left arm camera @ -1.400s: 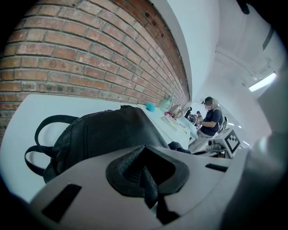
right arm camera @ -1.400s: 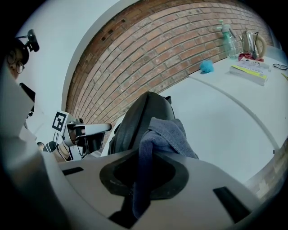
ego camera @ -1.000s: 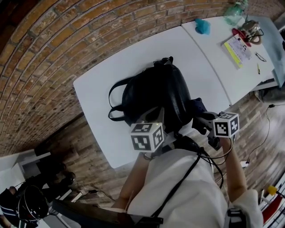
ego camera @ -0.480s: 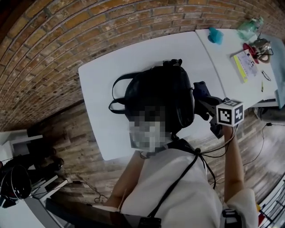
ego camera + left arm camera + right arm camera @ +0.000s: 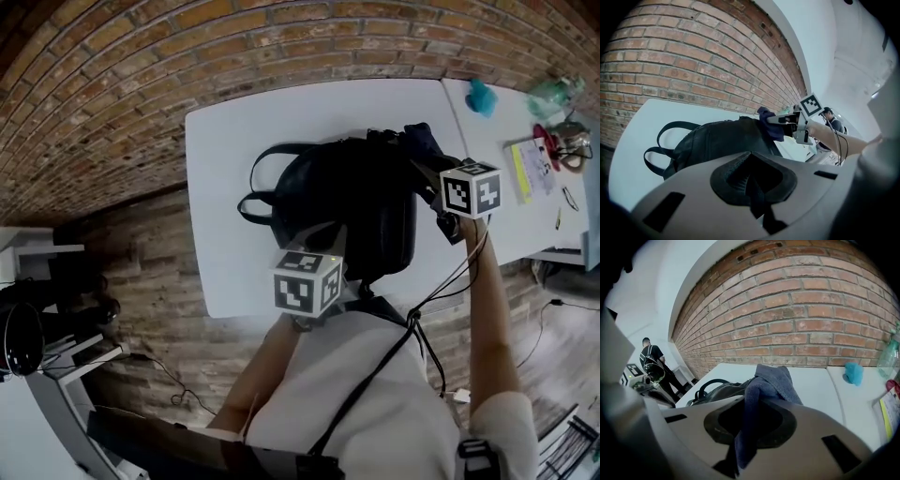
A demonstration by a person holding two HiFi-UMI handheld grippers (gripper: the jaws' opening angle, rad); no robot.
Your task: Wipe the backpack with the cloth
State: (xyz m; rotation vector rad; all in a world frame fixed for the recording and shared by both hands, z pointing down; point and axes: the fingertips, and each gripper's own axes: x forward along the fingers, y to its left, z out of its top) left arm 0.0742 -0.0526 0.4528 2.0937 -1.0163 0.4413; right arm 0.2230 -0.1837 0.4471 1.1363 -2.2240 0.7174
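The backpack [image 5: 347, 202] lies on the white table [image 5: 225, 187]. The right gripper [image 5: 424, 167] clamps the blue cloth [image 5: 420, 141] at its far end. The left gripper [image 5: 330, 246] pinches its near edge.

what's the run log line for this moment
right gripper: shut on cloth, at backpack far right edge | left gripper: shut, near end | backpack: on white table
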